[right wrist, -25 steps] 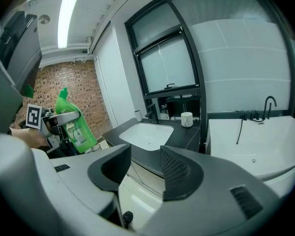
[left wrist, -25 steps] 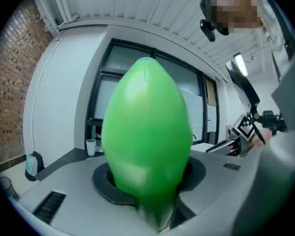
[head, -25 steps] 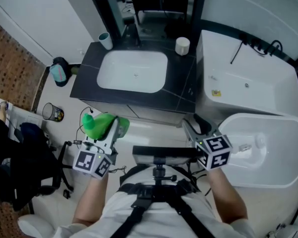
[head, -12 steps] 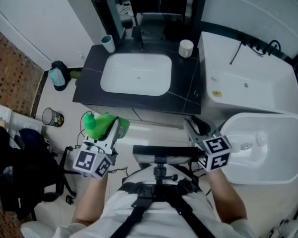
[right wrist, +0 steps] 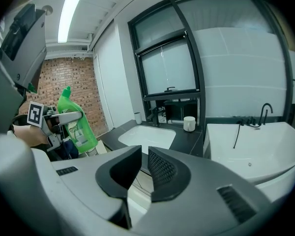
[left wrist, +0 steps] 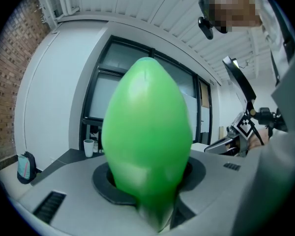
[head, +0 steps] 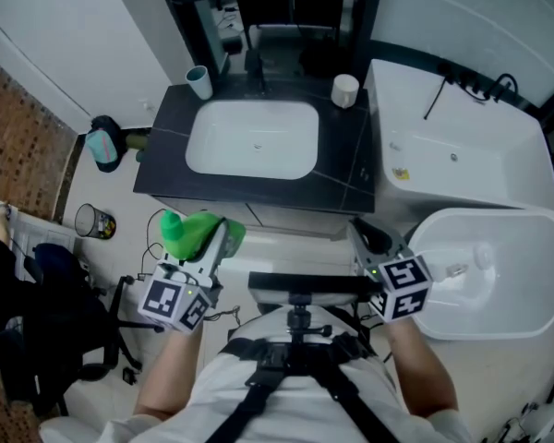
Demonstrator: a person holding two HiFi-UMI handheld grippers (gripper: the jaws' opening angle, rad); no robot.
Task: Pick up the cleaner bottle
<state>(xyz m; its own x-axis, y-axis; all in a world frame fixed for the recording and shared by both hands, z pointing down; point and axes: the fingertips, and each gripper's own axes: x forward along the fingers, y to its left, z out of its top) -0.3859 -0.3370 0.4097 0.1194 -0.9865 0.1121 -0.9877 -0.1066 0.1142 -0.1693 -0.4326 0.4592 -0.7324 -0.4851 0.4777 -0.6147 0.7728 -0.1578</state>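
Observation:
The green cleaner bottle is lifted off the floor, clamped in my left gripper at the lower left of the head view. In the left gripper view the bottle fills the middle, with the jaws pressed on both of its sides. The right gripper view shows the bottle upright with its label, off to the left. My right gripper hovers in front of the vanity. Its jaws have just been closing and stand a narrow gap apart with nothing between them.
A black vanity top with a white sink lies ahead, with a cup and a white jar on it. A white bathtub and a white bowl are at the right. A small bin stands on the floor at the left.
The right gripper's jaws have drawn closer together. The left gripper still holds the bottle in about the same place.

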